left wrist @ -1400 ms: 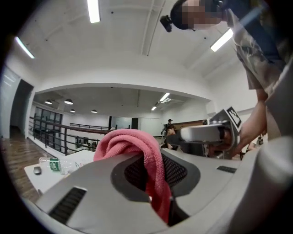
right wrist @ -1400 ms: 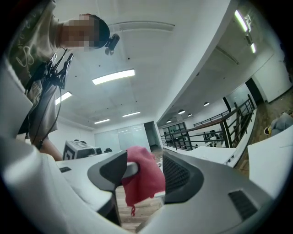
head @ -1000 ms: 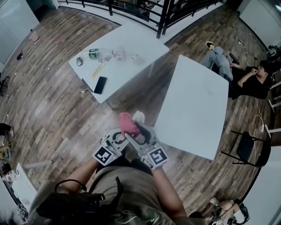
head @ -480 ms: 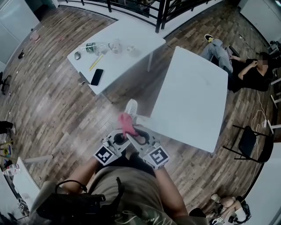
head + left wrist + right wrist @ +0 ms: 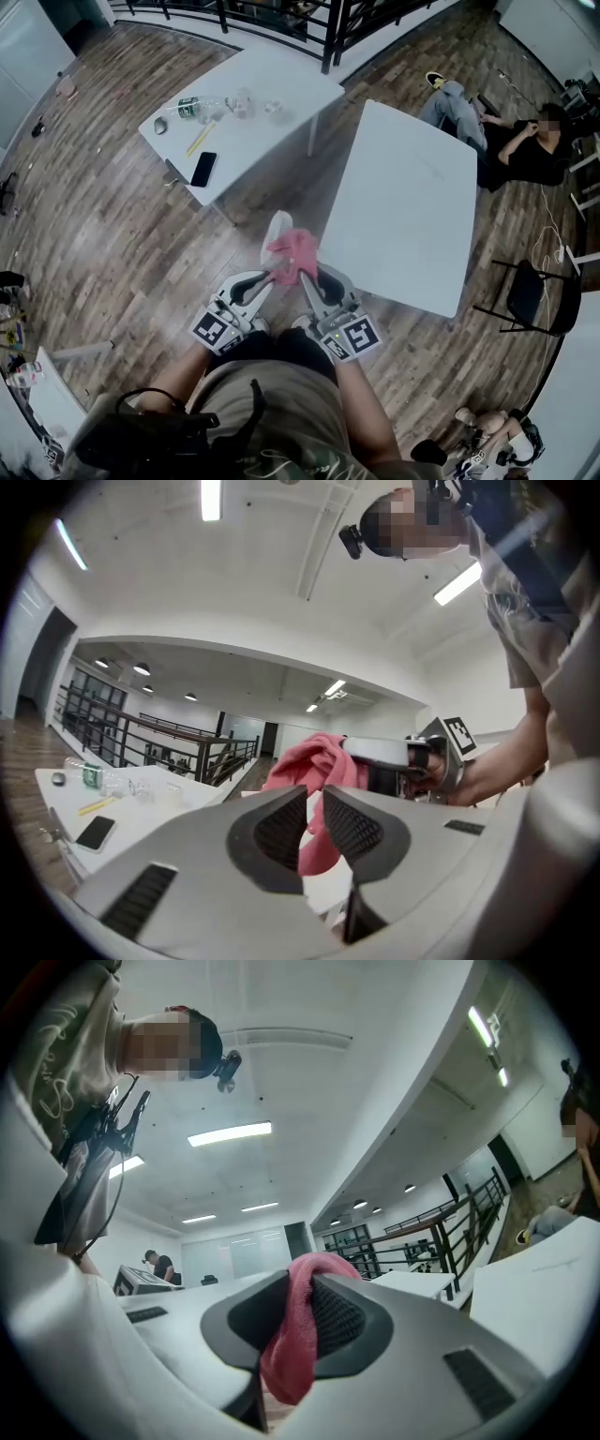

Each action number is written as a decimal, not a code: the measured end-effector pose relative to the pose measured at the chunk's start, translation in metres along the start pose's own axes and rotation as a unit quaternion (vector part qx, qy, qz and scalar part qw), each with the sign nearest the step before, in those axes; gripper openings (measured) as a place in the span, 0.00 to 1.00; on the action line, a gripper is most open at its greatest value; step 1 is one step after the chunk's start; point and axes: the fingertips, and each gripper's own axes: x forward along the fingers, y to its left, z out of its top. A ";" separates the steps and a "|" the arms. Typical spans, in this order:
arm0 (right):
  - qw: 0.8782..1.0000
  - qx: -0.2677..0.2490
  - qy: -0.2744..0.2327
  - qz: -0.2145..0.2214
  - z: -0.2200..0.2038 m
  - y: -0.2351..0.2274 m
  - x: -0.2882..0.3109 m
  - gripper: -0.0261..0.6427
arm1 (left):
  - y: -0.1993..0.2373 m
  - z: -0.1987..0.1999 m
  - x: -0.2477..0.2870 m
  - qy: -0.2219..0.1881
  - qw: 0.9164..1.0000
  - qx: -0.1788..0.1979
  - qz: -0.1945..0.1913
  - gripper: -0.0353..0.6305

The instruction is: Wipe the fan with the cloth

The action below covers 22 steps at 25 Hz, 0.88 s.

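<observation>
A pink cloth hangs in front of me between the two grippers. My right gripper is shut on it: in the right gripper view the cloth is pinched between the dark pads, the jaws having just been closing. My left gripper has just been opening its jaws. In the left gripper view a strip of cloth still hangs in the gap between them, but the pads stand apart from it. A white shape lies on the floor under the cloth. I cannot make out a fan.
A white table stands just ahead to the right. A second white table, farther left, carries a phone, a bottle and small items. A person sits on the floor at the right, near a black chair.
The right gripper's jaws have closed on the pink cloth. The two grippers have drawn apart sideways, and the cloth has shifted right with the right gripper.
</observation>
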 end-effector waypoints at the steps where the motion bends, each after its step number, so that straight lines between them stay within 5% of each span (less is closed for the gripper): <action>1: 1.000 0.001 -0.001 -0.006 0.002 0.000 -0.001 0.14 | 0.010 -0.001 -0.006 -0.009 1.000 0.002 0.015 0.14; 8: 1.000 -0.017 0.001 -0.005 -0.007 0.014 -0.003 0.14 | 0.034 0.008 -0.016 -0.033 0.999 -0.022 0.036 0.08; 13: 0.998 -0.033 0.019 0.054 -0.022 0.023 -0.017 0.14 | 0.020 0.010 -0.014 -0.037 0.995 0.020 0.090 0.09; 18: 0.989 -0.027 0.057 0.131 -0.060 0.032 -0.016 0.14 | 0.030 0.005 -0.019 -0.049 0.985 -0.001 0.166 0.08; 22: 0.982 -0.030 0.100 0.157 -0.098 0.041 -0.016 0.14 | 0.030 -0.011 -0.022 -0.046 0.983 -0.002 0.178 0.08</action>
